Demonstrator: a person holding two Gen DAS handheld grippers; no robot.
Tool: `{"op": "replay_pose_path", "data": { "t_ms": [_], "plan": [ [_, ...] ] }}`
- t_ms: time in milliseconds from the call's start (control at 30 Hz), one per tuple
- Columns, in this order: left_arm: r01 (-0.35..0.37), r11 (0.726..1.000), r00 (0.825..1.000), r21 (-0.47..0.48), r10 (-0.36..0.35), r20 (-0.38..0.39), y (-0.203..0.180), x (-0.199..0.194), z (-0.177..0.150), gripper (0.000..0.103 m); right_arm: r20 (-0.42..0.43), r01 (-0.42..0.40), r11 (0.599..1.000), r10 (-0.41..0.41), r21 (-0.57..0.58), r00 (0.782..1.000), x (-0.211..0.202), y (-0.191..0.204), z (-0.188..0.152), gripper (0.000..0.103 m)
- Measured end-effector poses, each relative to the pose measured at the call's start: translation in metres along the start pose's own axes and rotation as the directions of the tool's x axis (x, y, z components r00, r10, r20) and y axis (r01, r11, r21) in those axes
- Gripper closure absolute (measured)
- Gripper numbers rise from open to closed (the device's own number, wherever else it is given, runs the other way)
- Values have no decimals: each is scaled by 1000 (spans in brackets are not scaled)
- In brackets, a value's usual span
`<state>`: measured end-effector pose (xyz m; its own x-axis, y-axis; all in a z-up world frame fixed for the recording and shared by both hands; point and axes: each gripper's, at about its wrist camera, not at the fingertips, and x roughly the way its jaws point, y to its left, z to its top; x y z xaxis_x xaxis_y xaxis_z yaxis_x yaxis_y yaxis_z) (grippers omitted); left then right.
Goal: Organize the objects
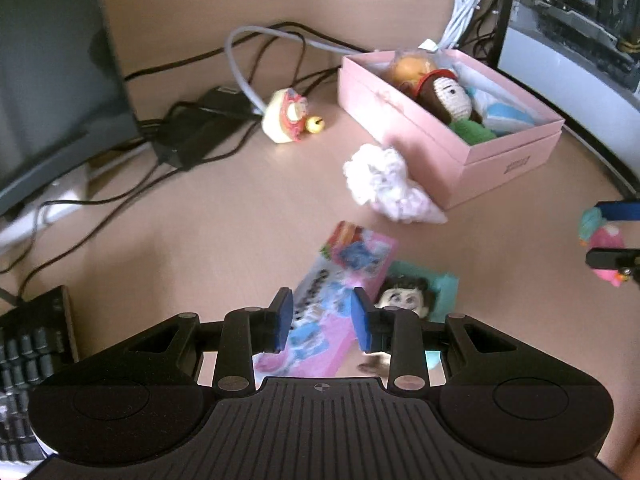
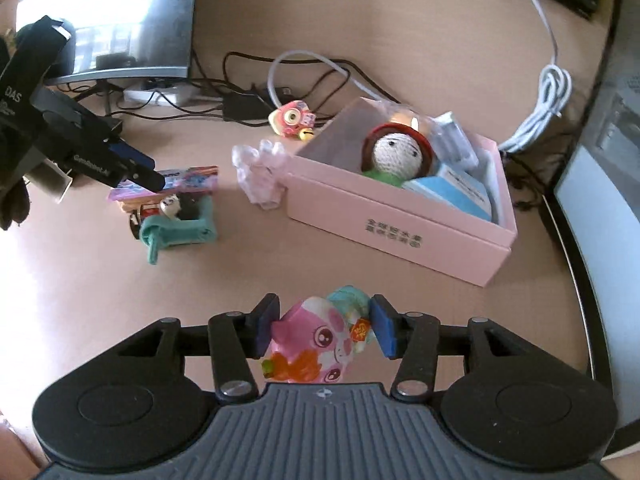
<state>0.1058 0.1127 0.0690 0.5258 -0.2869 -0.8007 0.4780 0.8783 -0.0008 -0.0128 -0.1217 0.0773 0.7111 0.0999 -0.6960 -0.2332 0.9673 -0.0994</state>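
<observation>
My right gripper (image 2: 323, 330) is shut on a pink pig figurine (image 2: 310, 346), held above the desk in front of the pink box (image 2: 400, 216); it also shows in the left wrist view (image 1: 606, 246). The box holds a crocheted doll (image 2: 394, 152), an orange ball and blue packets. My left gripper (image 1: 322, 320) is open, its pads on either side of a pink card packet (image 1: 340, 292) that lies on the desk; it also shows in the right wrist view (image 2: 148, 172). A teal figure toy (image 2: 180, 220) lies beside the packet.
A white crocheted piece (image 1: 384, 184) lies against the box. A small yellow-pink toy (image 1: 286, 118) sits by black cables and a power adapter (image 1: 192, 132). Monitors stand left and right. A keyboard (image 1: 24, 364) is at the near left. A white cable coil (image 2: 540, 116) lies behind the box.
</observation>
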Motion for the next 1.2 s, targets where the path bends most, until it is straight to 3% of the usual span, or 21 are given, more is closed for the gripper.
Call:
{"op": "replay_pose_path", "data": {
  "t_ms": [67, 200, 333, 433, 467, 500, 633, 833, 1000, 1200],
  "plan": [
    [23, 1000, 1000, 5, -23, -14, -7, 5, 4, 61, 4, 6, 1000, -6, 15, 1000, 1, -2, -2, 49],
    [-61, 993, 998, 100, 64, -26, -21, 18, 13, 58, -12, -18, 1000, 19, 25, 1000, 4, -4, -5, 44],
    [-124, 992, 989, 1, 123, -86, -7, 38, 21, 58, -10, -28, 1000, 28, 7, 1000, 5, 1, -6, 36],
    [-120, 987, 990, -105, 112, -82, 10, 43, 21, 53, -9, -27, 1000, 27, -11, 1000, 5, 3, -8, 31],
    [-121, 984, 990, -133, 111, -82, 14, 44, 21, 58, -9, -24, 1000, 24, -12, 1000, 5, 2, -9, 31],
    [-134, 980, 989, -150, 124, -76, 16, 43, 21, 70, -10, -23, 1000, 23, -11, 1000, 4, 1, -11, 31],
    [-163, 973, 986, -163, 155, -60, 12, 38, 16, 74, -15, -15, 1000, 15, 12, 1000, 2, -5, -15, 29],
    [-95, 952, 995, -290, 94, -15, 6, 17, -2, 76, -15, -16, 1000, 17, 23, 1000, 0, -8, -14, 29],
    [-36, 910, 998, -412, 50, 23, -6, -18, -28, 76, 9, -52, 998, 51, 37, 999, -5, -4, -8, 28],
    [6, 882, 1000, -472, 6, 24, -23, -46, -53, 76, -5, -86, 994, 86, 61, 996, 15, 3, 2, 27]
  ]
}}
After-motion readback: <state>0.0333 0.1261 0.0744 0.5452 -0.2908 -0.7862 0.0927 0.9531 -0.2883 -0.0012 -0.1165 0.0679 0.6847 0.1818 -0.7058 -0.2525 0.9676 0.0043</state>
